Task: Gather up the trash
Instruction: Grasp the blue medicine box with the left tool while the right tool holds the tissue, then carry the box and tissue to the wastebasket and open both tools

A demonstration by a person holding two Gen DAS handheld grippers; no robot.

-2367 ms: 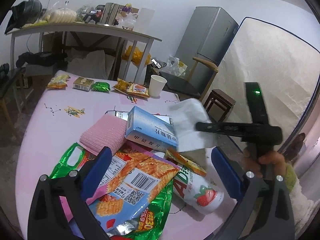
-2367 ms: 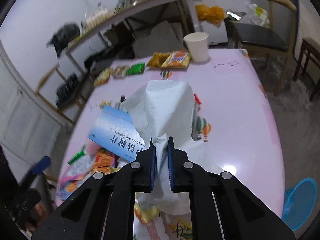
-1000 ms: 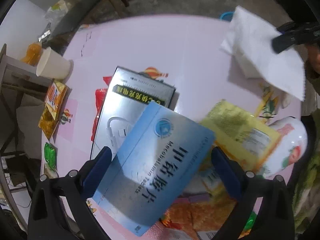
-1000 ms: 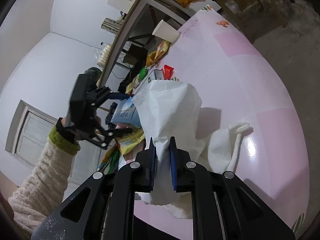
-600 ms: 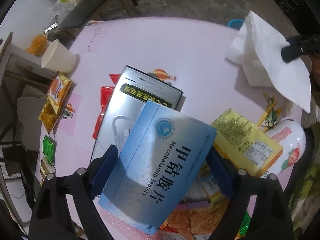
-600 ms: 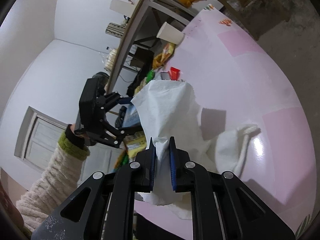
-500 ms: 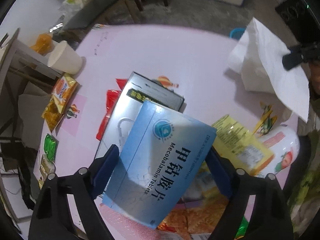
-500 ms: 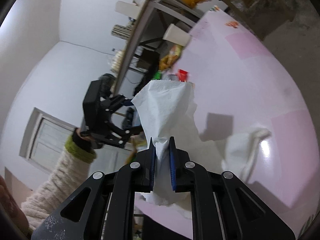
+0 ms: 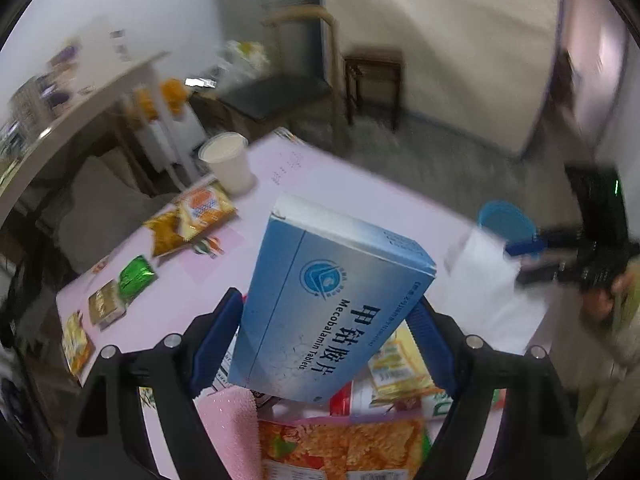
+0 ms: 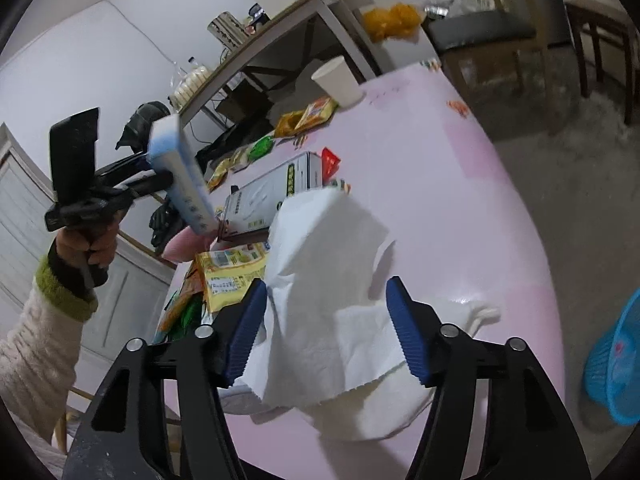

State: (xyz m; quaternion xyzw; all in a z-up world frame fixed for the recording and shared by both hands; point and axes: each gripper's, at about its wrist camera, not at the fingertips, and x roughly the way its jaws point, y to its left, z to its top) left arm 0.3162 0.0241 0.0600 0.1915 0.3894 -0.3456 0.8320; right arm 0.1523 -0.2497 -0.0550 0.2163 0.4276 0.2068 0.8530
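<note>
Tissue (image 10: pixel 324 280) between parted right hand-held gripper (image 10: pixel 326 330) | left hand-held gripper (image 9: pixel 326 344) apparently clamps box (image 9: pixel 332 304)

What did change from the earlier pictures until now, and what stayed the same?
The left gripper closed on the blue box and lifted it off the pile. The right gripper has just been opening: the white tissue hangs loose between its jaws. The paper cup and snack packets stayed put.
</note>
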